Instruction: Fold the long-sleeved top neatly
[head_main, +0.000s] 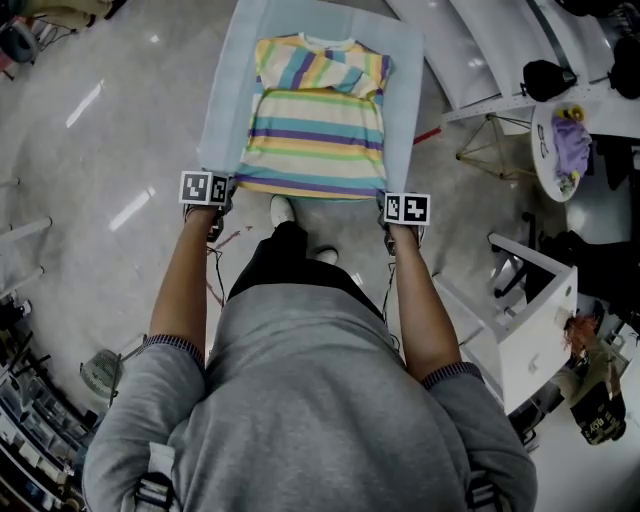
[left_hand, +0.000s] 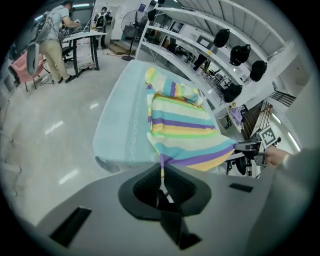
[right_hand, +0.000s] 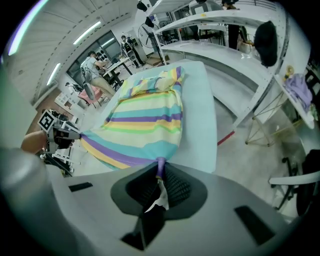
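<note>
head view: striped long-sleeved top (head_main: 315, 130) lies spread on the pale blue tabletop (head_main: 225, 90), collar at the far end, hem at the near edge by the person's feet. one sleeve is laid slantwise across the chest; the other sleeve i cannot trace. left gripper (head_main: 228, 190) sits at the hem's left corner, right gripper (head_main: 384, 200) at its right corner.

left gripper view: jaws pressed together on a pinch of the hem corner, the purple stripe bunched into a thin tuft between the pads. right gripper view: same picture, jaws closed on the opposite corner. the hem runs between the two grippers with a shallow sag, just off the tabletop's near edge; the rest of the body rests on the cover.

handling (judgement): light, soft knit, no stiffness of its own. it will droop wherever it is unsupported and wrinkle if the corners drift together. not slippery, not fragile, though a small pinch could slide out under a hard pull. the hem corners are the right hold: spread apart, they keep the edge straight for carrying it over toward the collar. cannot tell whether each pinch has caught both layers; if only one, the back layer may lag and crease.
</note>
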